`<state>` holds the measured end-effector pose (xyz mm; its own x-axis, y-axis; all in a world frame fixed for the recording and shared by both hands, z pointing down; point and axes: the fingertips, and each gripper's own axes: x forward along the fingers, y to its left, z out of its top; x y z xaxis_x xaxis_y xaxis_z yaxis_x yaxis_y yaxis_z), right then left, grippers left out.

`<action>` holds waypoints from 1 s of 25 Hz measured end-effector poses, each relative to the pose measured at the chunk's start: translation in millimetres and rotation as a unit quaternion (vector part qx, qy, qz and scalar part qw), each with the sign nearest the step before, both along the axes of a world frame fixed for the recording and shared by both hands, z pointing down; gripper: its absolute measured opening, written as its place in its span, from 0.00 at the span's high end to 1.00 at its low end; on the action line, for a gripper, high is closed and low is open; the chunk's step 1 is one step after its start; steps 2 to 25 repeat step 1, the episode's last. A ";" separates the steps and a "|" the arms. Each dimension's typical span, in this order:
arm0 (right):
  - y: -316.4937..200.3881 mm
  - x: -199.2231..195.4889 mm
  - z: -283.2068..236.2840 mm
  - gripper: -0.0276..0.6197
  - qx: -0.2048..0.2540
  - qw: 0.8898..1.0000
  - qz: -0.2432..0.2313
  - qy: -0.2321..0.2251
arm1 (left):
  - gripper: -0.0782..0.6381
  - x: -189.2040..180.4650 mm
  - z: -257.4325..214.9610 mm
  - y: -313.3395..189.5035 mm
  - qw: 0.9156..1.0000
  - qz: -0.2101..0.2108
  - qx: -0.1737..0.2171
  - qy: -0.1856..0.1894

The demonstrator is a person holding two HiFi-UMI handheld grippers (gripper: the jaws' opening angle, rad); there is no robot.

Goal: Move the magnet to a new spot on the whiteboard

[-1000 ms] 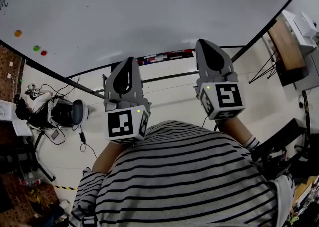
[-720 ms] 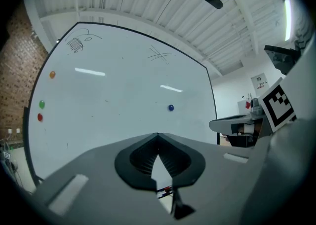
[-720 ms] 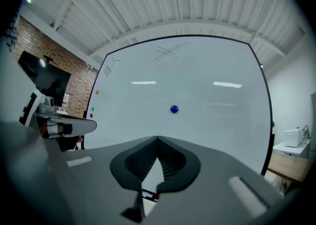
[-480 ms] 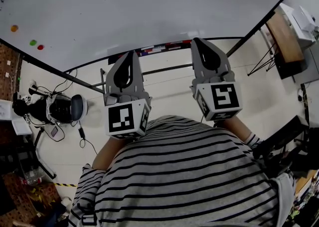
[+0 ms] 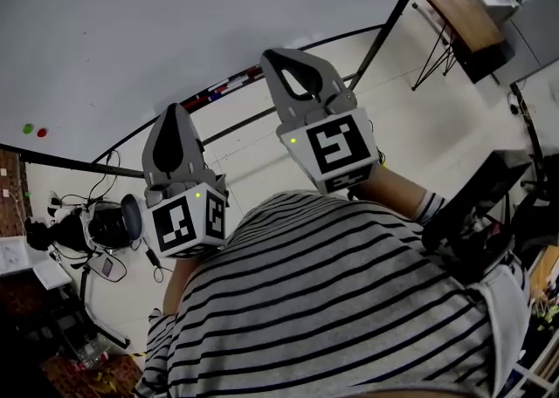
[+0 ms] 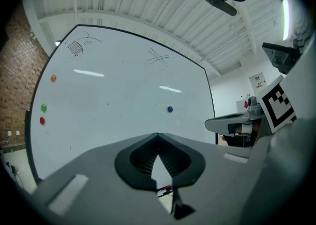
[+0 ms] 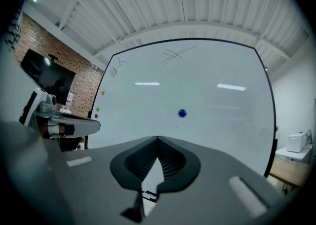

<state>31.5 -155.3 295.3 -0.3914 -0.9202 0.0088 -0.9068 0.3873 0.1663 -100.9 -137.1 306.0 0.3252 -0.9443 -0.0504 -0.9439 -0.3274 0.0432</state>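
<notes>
Judging by how things lie, nothing is done yet — the blue magnet (image 7: pixel 182 113) clings untouched near the middle of the whiteboard (image 7: pixel 212 81), while the left gripper (image 6: pixel 158 135) and right gripper (image 7: pixel 157 138) hover well short of that whiteboard, fingers pinched together on nothing — so the whole move remains.

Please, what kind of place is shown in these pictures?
Probably a lab or workshop room rather than a home: a large whiteboard with a blue magnet on it, a brick wall beside it, and a ribbed ceiling overhead.
</notes>
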 end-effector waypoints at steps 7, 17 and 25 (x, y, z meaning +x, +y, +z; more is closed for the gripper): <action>1.5 0.4 -1.2 0.96 0.001 1.000 -0.002 -0.001 | 0.87 2.1 0.0 1.2 1.000 0.001 0.000 0.001; 1.5 0.4 -1.2 0.96 0.001 1.000 -0.002 -0.001 | 0.87 2.1 0.0 1.2 1.000 0.001 0.000 0.001; 1.5 0.4 -1.2 0.96 0.001 1.000 -0.002 -0.001 | 0.87 2.1 0.0 1.2 1.000 0.001 0.000 0.001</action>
